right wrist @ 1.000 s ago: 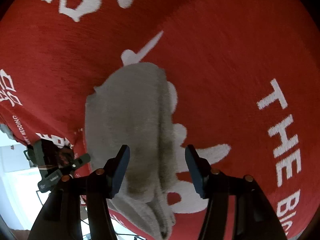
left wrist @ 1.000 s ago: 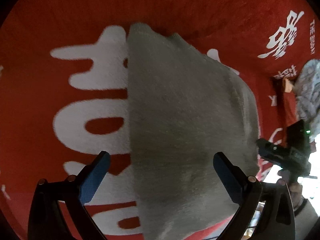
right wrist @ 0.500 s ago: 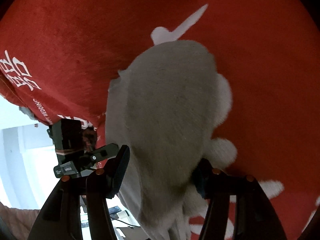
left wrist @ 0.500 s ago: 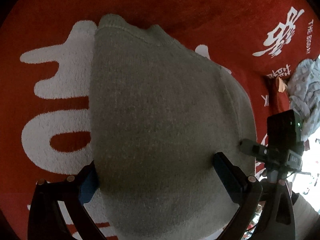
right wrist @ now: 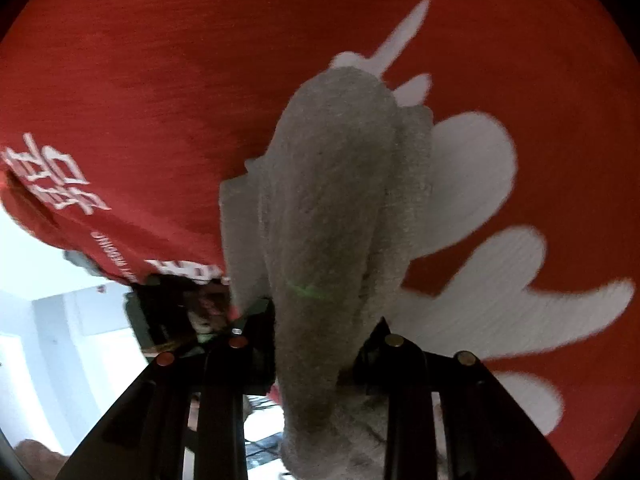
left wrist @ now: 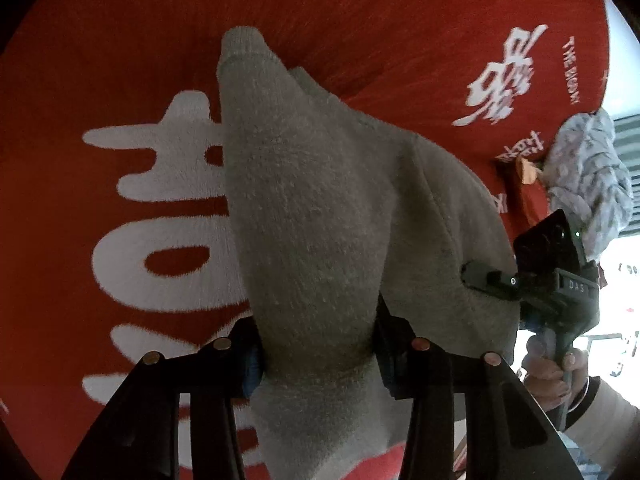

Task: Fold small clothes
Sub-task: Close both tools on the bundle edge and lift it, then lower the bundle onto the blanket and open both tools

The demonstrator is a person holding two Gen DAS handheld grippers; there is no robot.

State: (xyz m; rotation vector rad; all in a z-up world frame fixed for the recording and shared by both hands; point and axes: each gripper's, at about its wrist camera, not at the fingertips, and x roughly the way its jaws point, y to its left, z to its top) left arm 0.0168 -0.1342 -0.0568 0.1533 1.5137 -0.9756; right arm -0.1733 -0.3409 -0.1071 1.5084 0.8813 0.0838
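Observation:
A fuzzy grey knit garment [left wrist: 312,216] hangs over a red cloth with white characters [left wrist: 120,80]. My left gripper [left wrist: 318,344] is shut on the garment's near end, the fabric bunched between its fingers. My right gripper [right wrist: 320,344] is shut on the other end of the same grey garment [right wrist: 336,200]. The right gripper also shows in the left wrist view [left wrist: 492,280], touching the garment's right edge. The left gripper shows dimly in the right wrist view [right wrist: 180,312]. The garment's ribbed cuff [left wrist: 244,48] points away from me.
The red cloth's edge [right wrist: 120,264] drops off at the left of the right wrist view. A patterned pale bundle of clothes [left wrist: 588,176] lies at the cloth's far right corner. A hand [left wrist: 556,364] holds the right gripper's handle.
Both grippers went from open around the grey garment to shut on it. The garment now bunches and rises between them, narrower than before.

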